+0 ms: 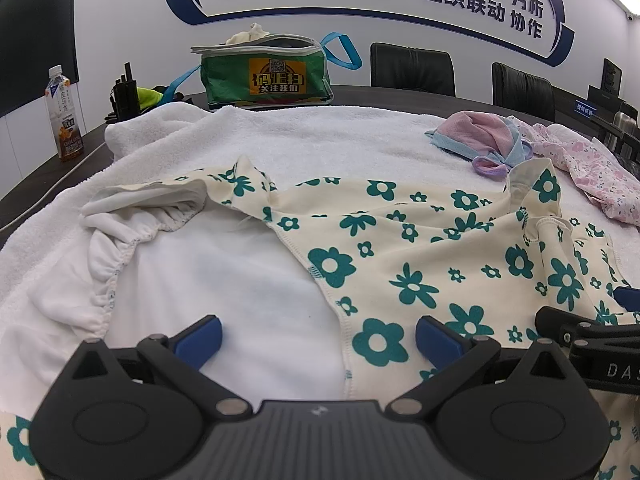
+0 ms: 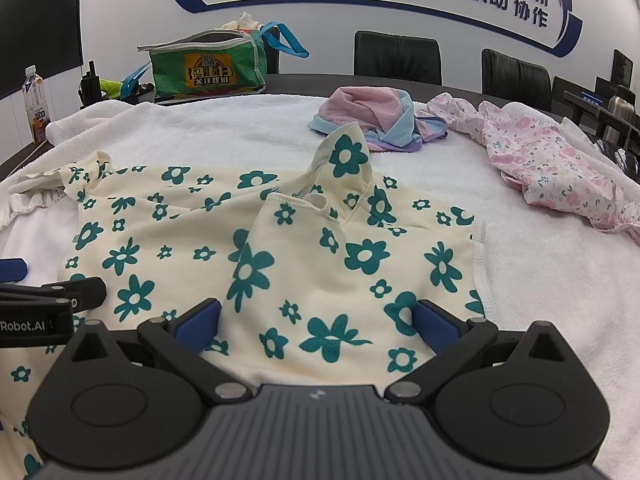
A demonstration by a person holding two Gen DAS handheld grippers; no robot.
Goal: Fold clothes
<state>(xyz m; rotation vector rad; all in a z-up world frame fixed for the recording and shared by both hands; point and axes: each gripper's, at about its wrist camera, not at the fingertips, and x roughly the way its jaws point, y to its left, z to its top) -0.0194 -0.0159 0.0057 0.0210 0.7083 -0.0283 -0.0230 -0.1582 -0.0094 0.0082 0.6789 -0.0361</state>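
A cream garment with green flowers point(image 1: 420, 256) point(image 2: 280, 248) lies crumpled on the white towel point(image 1: 320, 140) point(image 2: 240, 124), its white lining point(image 1: 224, 280) turned up on the left. My left gripper point(image 1: 318, 338) is open just above the hem where lining meets print. My right gripper point(image 2: 316, 322) is open over the printed fabric near the garment's right side, with cloth lying between the blue pads but not pinched. Each gripper shows at the edge of the other's view: the right gripper point(image 1: 592, 332), the left gripper point(image 2: 48, 296).
A pink and blue garment point(image 1: 480, 140) point(image 2: 376, 120) and a pink floral garment point(image 1: 588, 168) point(image 2: 552, 164) lie at the far right of the towel. Behind stand a green bag point(image 1: 264, 72) point(image 2: 212, 68), a drink bottle point(image 1: 64, 116) point(image 2: 36, 100) and black chairs point(image 1: 412, 68) point(image 2: 396, 56).
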